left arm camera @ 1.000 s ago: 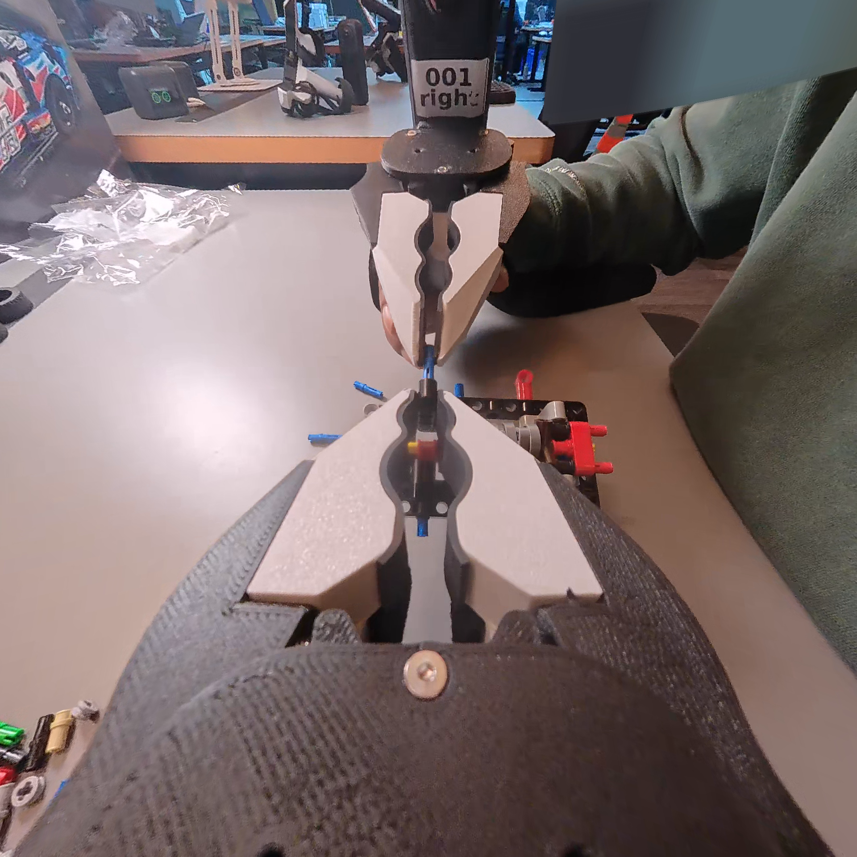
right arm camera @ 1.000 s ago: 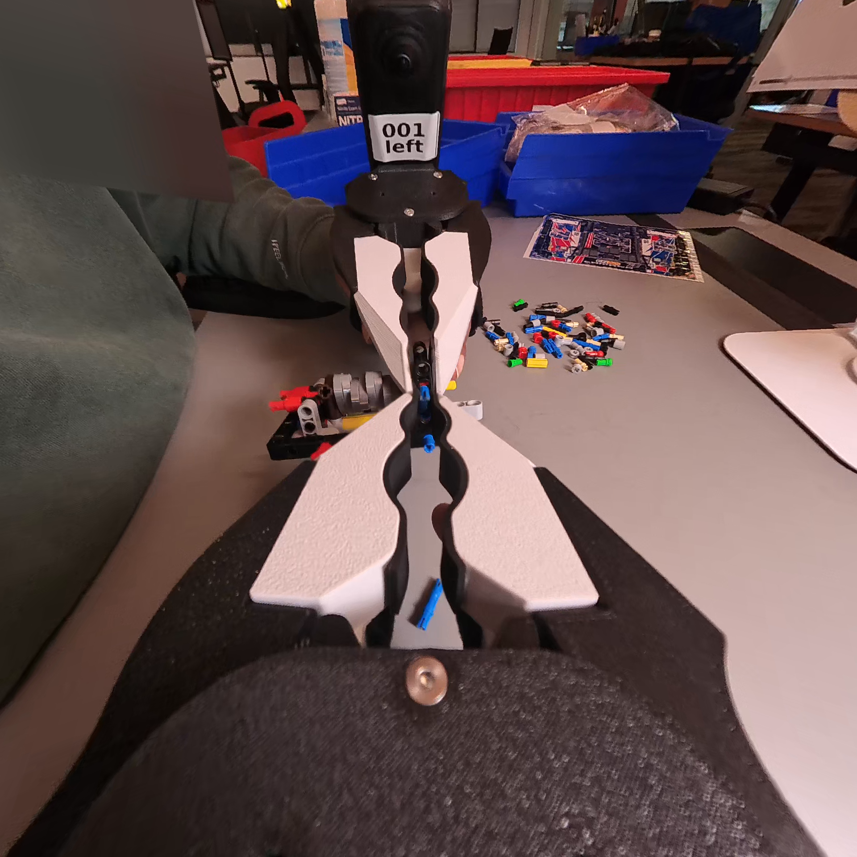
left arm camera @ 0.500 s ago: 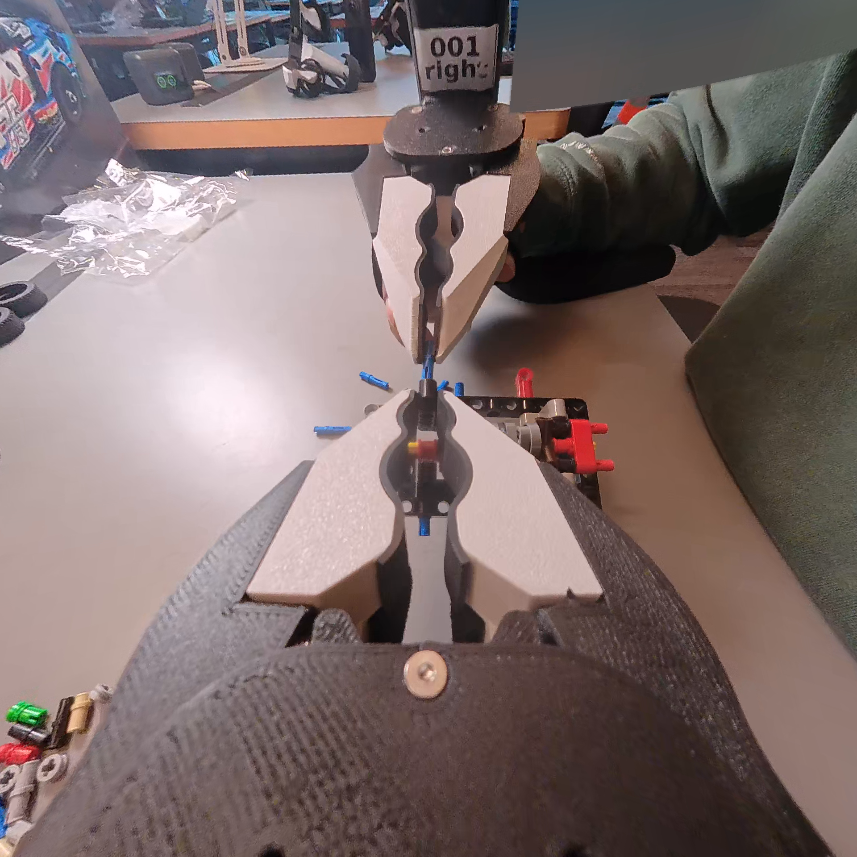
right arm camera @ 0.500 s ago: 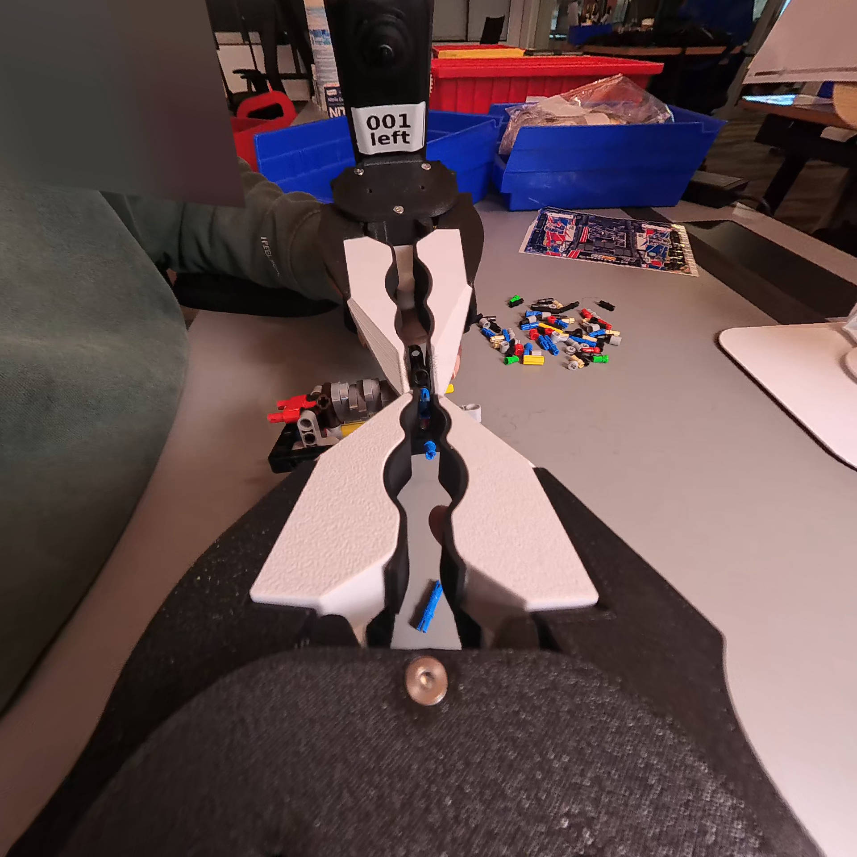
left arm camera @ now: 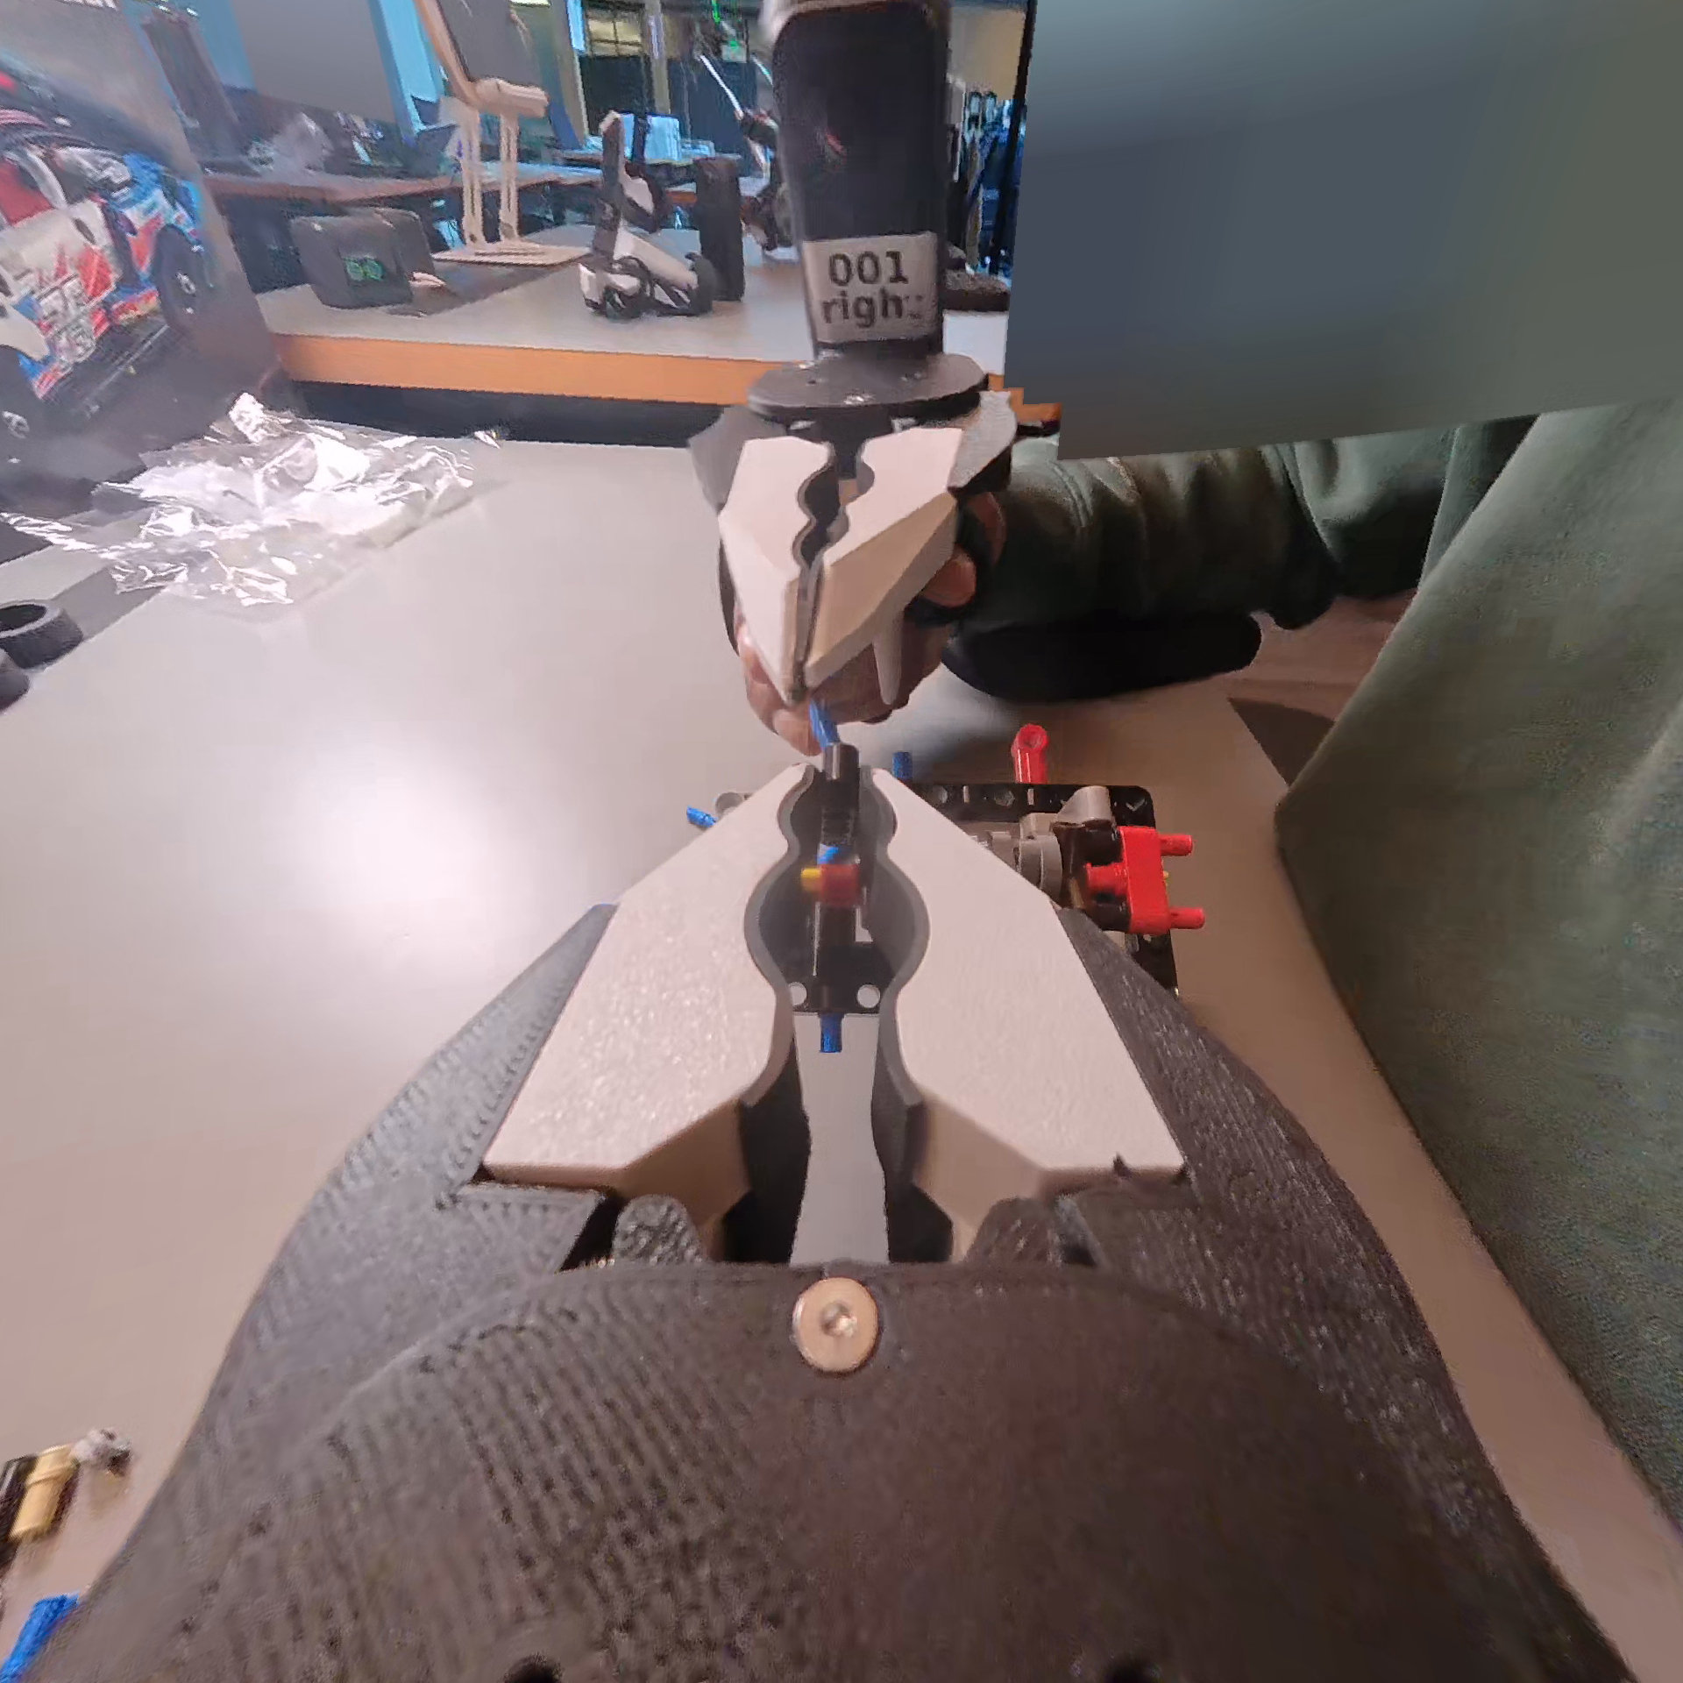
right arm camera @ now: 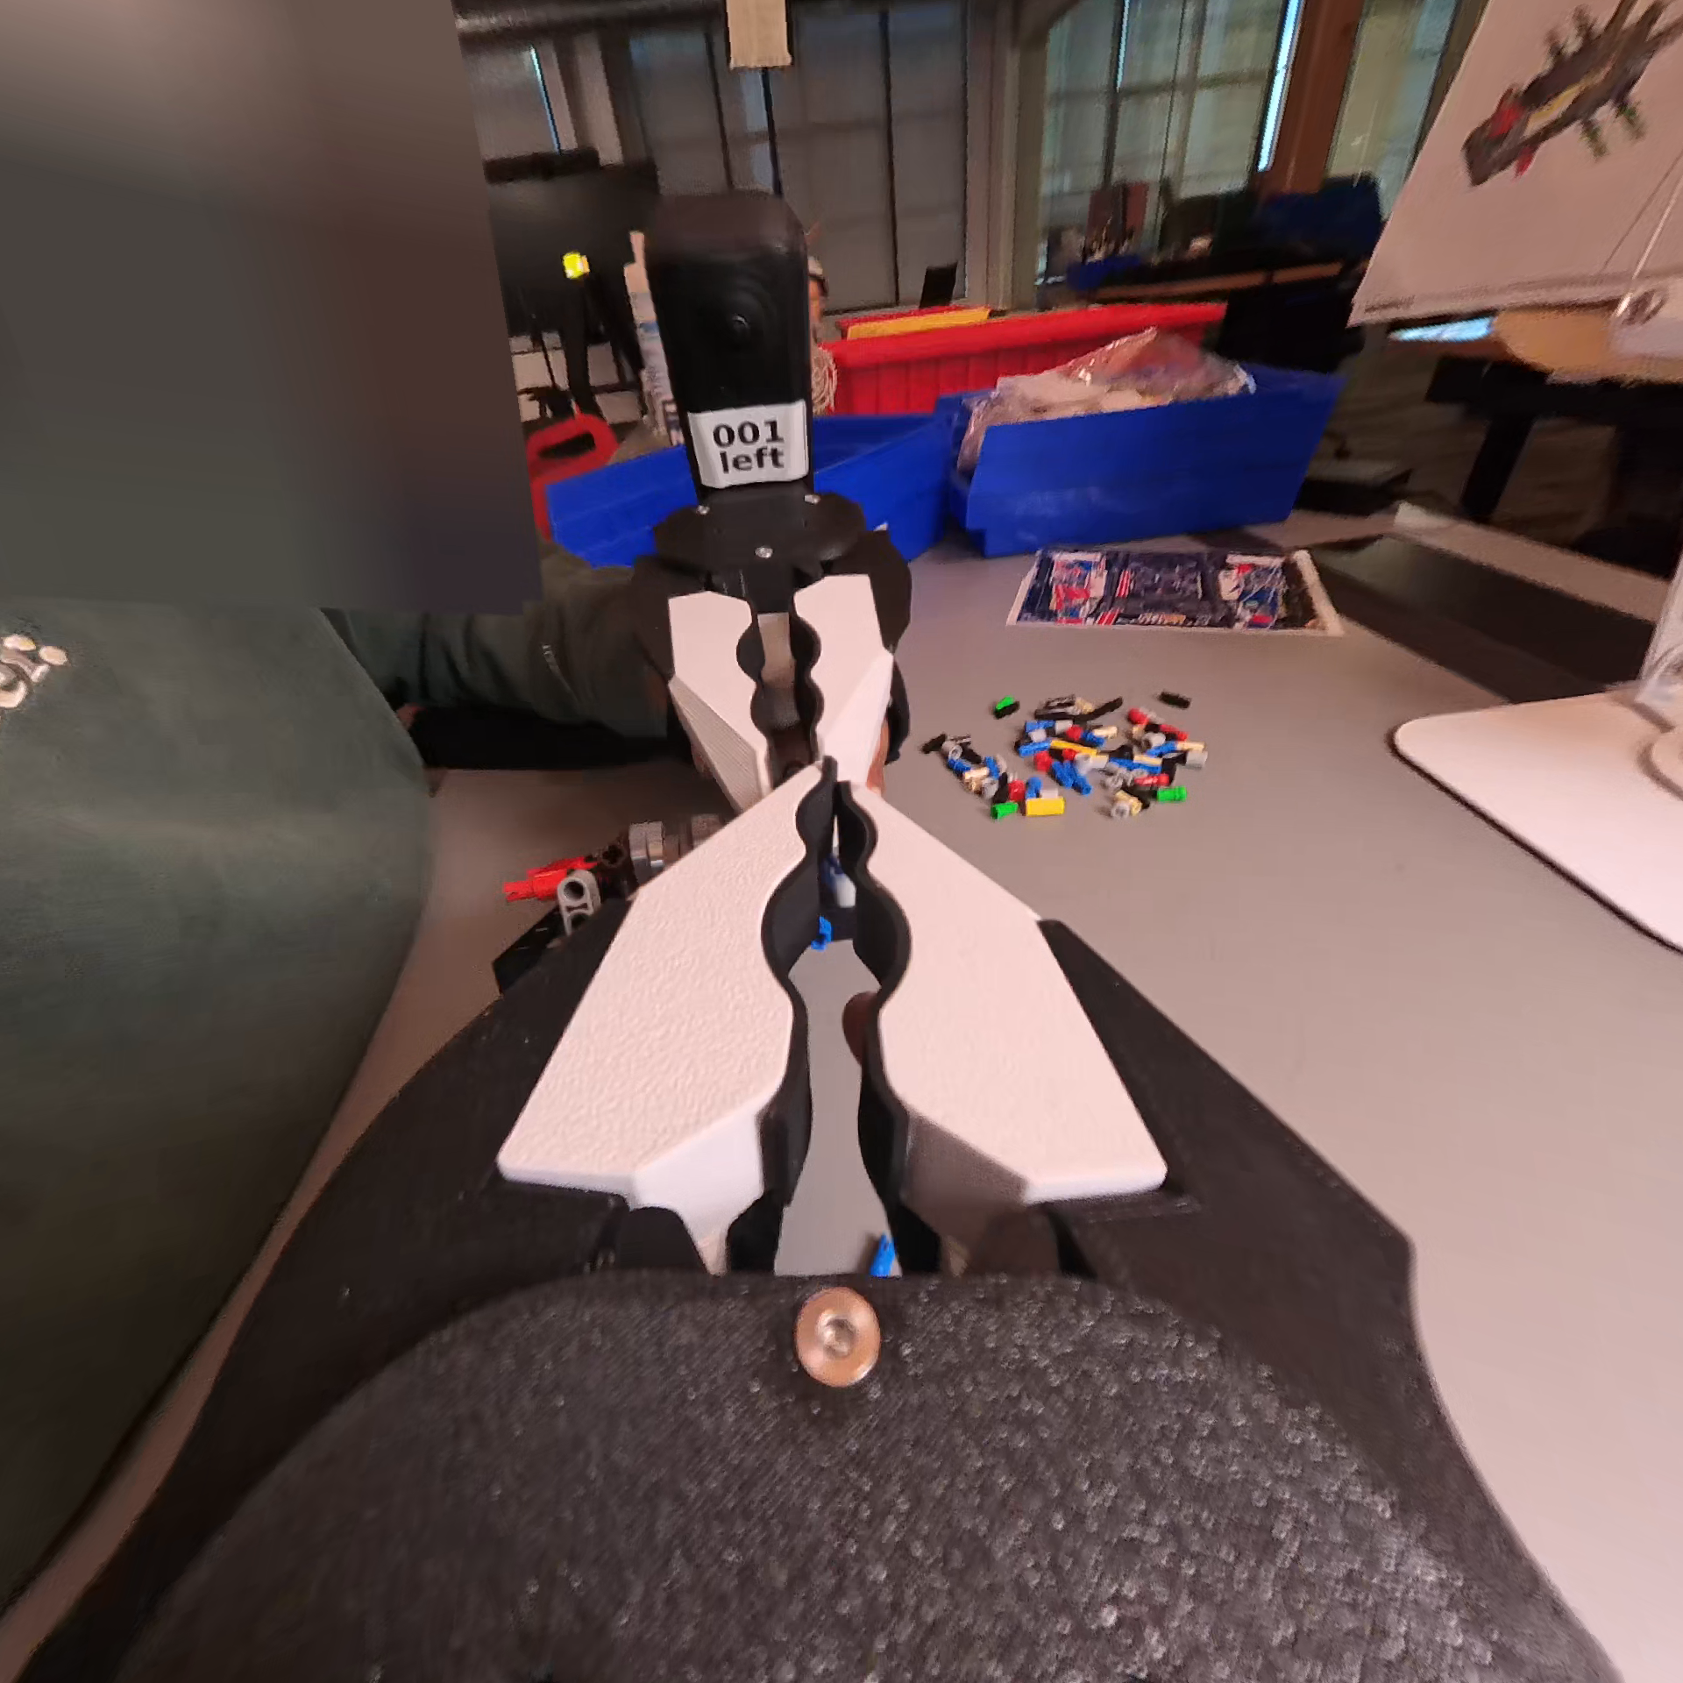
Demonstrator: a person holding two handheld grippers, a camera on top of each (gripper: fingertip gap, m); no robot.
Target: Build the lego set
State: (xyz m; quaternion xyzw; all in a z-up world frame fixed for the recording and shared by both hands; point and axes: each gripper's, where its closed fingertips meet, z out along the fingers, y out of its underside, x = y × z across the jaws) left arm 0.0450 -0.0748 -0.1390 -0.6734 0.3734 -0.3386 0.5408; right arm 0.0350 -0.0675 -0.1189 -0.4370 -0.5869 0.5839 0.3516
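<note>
My left gripper [left arm camera: 838, 774] is shut on a small black lego sub-assembly [left arm camera: 833, 911] with a red and a yellow part, held above the table. My right gripper [left arm camera: 801, 694] faces it tip to tip, shut on a thin blue pin [left arm camera: 822, 724] whose free end touches the black piece's front end. In the right wrist view my right gripper [right arm camera: 829, 772] has its jaws closed; the pin is hidden at the tips. The left gripper [right arm camera: 790, 760] stands just beyond. The partly built black frame [left arm camera: 1116, 865] with grey and red parts lies on the table beside the grippers.
A pile of loose small pieces [right arm camera: 1070, 756] and a printed sheet [right arm camera: 1175, 592] lie on the grey table, with blue bins [right arm camera: 1138, 455] behind. Empty plastic bags [left arm camera: 273, 510], black tyres [left arm camera: 36, 628] and loose blue pins [left arm camera: 699, 815] lie at the left. A green sleeve [left arm camera: 1184, 546] borders the table. The tips of both grippers are at nearly the same place.
My right gripper has tilted and risen a little, so the blue pin now meets the black piece at an angle. My left gripper keeps its hold.
</note>
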